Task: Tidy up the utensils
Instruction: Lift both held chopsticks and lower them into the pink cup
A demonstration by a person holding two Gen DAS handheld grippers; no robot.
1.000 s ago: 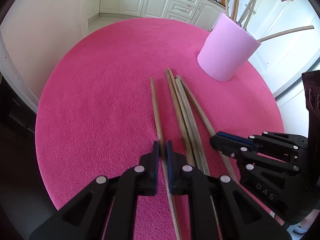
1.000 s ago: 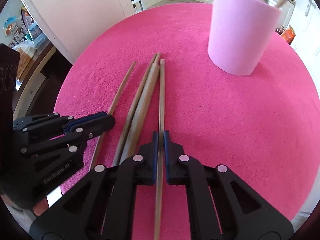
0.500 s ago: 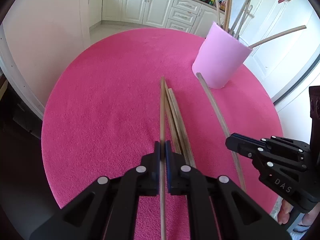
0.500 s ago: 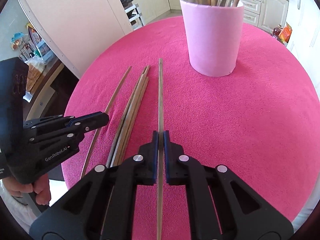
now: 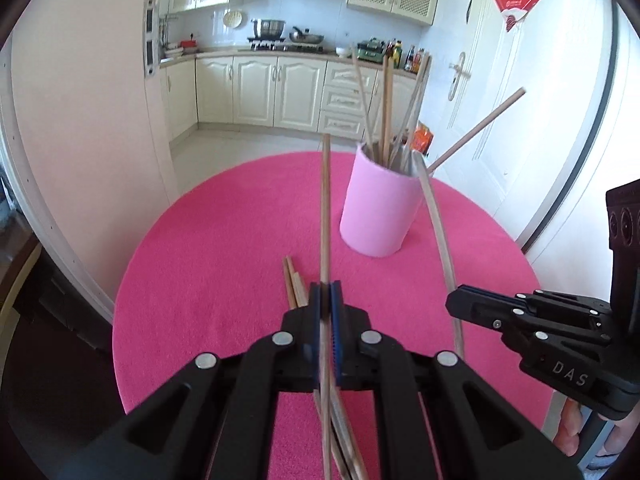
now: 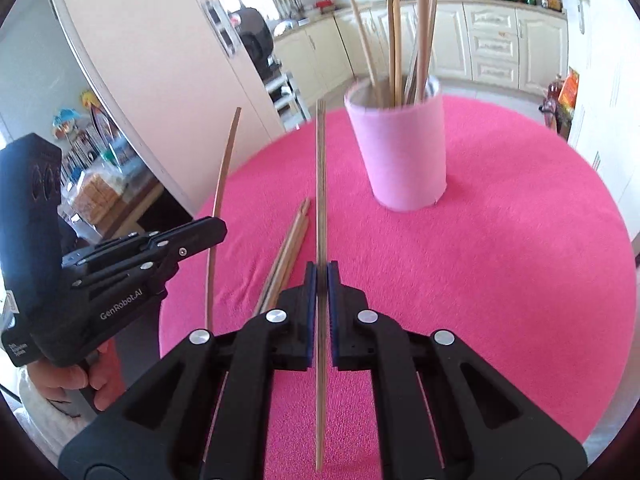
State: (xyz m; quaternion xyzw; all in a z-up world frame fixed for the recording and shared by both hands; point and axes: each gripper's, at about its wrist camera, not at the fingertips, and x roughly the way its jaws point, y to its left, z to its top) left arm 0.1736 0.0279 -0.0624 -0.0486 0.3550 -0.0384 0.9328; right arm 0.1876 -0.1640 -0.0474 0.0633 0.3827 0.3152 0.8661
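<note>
Both grippers have lifted their sticks off the pink tablecloth [image 5: 208, 264] since a second ago, when each stick lay flat among the others; the pink holder [image 5: 378, 210] now sits farther off and the kitchen behind it has come into view.

From the left wrist camera, the left gripper [image 5: 325, 296] is clamped on a wooden stick [image 5: 325, 216] that runs up the middle of the frame, its far tip above the table's far edge, left of the holder. To the right, the right gripper [image 5: 456, 305] holds a pale stick [image 5: 440, 232] whose far end reaches the holder's rim. A few loose sticks [image 5: 294, 284] lie on the cloth just left of the left gripper's fingertips. This view alone shows one stick in the holder leaning far out to the right.

From the right wrist camera, the right gripper [image 6: 321, 276] is closed on its stick [image 6: 321, 184], pointing toward the holder [image 6: 400, 152], tip left of its rim. Only here do the left gripper [image 6: 218, 229] from the side, its curved stick [image 6: 222, 184], and the hand [image 6: 76, 380] gripping its handle show. The loose sticks [image 6: 290, 244] lie between the two grippers.
</note>
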